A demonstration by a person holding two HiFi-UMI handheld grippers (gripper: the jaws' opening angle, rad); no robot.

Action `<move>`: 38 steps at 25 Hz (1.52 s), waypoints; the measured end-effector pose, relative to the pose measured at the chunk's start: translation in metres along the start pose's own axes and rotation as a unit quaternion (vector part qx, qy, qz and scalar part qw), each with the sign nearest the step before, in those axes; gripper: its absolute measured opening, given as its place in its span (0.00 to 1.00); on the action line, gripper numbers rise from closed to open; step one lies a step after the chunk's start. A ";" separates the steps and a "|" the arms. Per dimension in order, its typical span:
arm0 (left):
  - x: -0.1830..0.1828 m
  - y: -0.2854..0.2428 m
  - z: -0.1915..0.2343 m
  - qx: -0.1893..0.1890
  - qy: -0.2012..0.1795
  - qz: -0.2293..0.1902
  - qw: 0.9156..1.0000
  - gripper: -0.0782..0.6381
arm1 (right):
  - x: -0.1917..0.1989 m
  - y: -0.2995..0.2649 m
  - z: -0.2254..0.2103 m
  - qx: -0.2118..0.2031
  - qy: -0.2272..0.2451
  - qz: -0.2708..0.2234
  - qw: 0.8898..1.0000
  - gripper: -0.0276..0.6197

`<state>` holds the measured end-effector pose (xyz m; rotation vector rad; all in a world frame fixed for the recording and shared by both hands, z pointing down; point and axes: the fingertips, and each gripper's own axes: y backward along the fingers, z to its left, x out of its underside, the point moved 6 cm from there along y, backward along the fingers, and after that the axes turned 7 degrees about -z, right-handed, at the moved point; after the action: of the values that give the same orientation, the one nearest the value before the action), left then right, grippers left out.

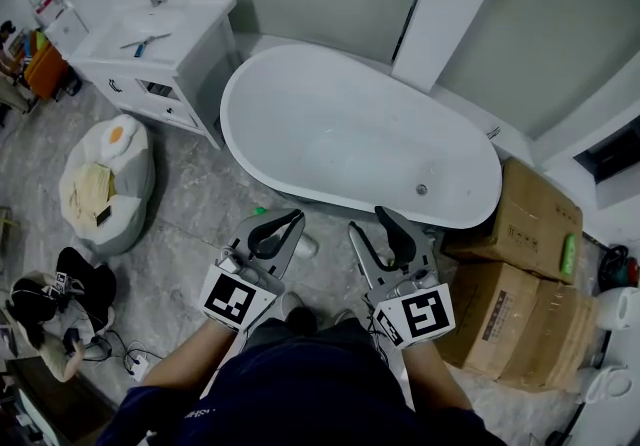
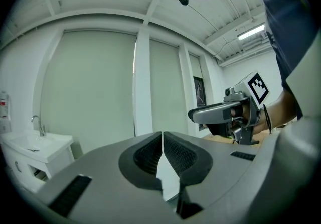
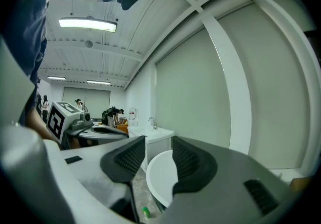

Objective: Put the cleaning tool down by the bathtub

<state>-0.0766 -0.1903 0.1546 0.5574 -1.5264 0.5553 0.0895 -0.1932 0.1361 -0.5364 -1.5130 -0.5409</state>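
Found on the floor (image 1: 185, 234), at the near foot of the tub (image 1: 350, 129): a small green piece (image 1: 259, 211), then a pale grey piece (image 1: 306, 246), taken as the tool and half hidden behind the left tongs (image 1: 288, 226). Cannot confirm green and grey as one item. If one, judged to lie slantwise along the tub's near side, with the green end pointing left toward the sink cabinet (image 1: 165, 74) and the grey end toward the person's feet. Judged already set down, in no grip.

Found left tongs clenched, pads (image 2: 148, 155) meeting at the tips, nothing between. Aimed about level at the wall, well above the tool. Judged the nearer pair, with the tool below and just beyond.

Found right tongs (image 1: 375, 229) released, pads (image 3: 131, 156) apart, only tub and floor visible through the gap. Placed to the right of the tool, clear of it, no contact.
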 end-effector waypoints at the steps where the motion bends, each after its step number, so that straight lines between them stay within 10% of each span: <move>1: -0.001 0.000 -0.002 0.001 -0.001 -0.001 1.000 0.16 | 0.000 0.003 -0.001 0.001 0.000 -0.001 1.000 0.31; 38: -0.004 -0.004 -0.044 0.031 0.008 -0.010 0.999 0.16 | -0.001 0.045 0.003 0.015 -0.004 0.006 1.000 0.05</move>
<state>-0.0404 -0.1647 0.1517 0.6147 -1.4911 0.5921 0.1154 -0.1563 0.1357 -0.5244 -1.5224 -0.5079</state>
